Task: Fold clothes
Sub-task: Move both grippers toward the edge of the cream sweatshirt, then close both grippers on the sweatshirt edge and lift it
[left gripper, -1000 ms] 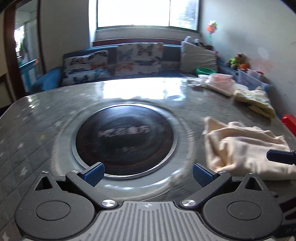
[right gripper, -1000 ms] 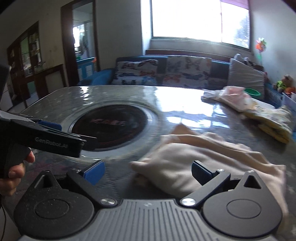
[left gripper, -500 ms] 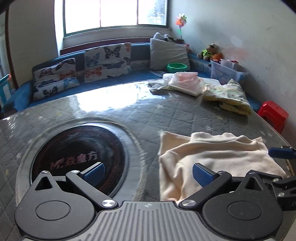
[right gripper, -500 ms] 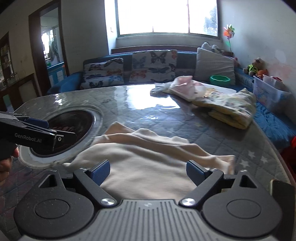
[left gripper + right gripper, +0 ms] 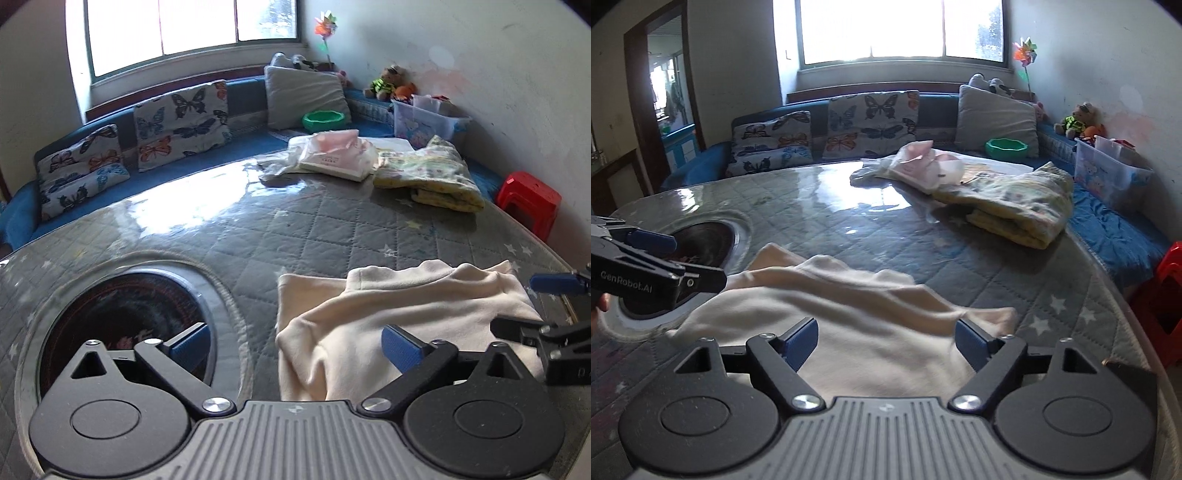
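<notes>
Both jaws spread but closing: left gripper [image 5: 295,345] over the crumpled cream fleece garment's [image 5: 399,314] edge, right gripper [image 5: 886,339] above its middle, neither pinching.

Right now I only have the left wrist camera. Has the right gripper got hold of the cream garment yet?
Observer: No. The right gripper hangs over the cream garment with its jaws closing and no cloth pinched.
Operator: Where does the cloth end on that side?
Observer: Its right corner stops short of the table edge, and starred cover shows beyond it.
Operator: And how does my left gripper look from there?
Observer: The left gripper is at the garment's left corner with its jaws closing, also gripping nothing.
</notes>
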Available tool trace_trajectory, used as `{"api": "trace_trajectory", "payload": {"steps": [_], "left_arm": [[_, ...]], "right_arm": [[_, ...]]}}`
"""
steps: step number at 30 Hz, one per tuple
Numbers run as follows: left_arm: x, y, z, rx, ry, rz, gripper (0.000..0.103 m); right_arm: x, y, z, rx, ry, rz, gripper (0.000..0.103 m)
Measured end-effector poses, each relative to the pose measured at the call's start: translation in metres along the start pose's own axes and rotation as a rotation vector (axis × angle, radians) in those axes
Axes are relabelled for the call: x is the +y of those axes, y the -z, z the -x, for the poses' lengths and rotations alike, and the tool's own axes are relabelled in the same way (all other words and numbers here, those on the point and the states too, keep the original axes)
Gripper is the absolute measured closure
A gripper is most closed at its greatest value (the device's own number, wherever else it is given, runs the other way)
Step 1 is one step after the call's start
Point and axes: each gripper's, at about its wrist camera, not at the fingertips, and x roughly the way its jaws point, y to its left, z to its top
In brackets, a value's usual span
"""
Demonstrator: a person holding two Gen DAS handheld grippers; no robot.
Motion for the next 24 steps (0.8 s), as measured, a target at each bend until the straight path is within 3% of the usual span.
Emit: {"api": "trace_trajectory", "payload": {"steps": [7, 15, 19, 21, 24], "left_arm": [[-0.014, -0.014, -0.03, 0.046, 0.067, -0.091, 0.027], [-0.016, -0.014, -0.061, 0.095, 0.092, -0.102, 0.049], [-0.014, -0.011, -0.066, 0.084, 0.098, -0.116, 0.068], [-0.011, -0.012, -0.065, 0.08, 0.108, -0.117, 0.084], [-0.009, -0.011, -0.064, 0.069, 0.119, -0.127, 0.092]], "right_arm": [[-0.019, -0.013, -0.028, 0.028, 0.027, 0.0, 0.031], [-0.029, -0.018, -0.062, 0.094, 0.018, 0.016, 0.048], [-0.026, -0.018, -0.066, 0.103, 0.006, 0.03, 0.07], [-0.024, -0.02, -0.065, 0.093, 0.002, 0.035, 0.082], [-0.021, -0.023, -0.061, 0.072, 0.004, 0.041, 0.093]]}}
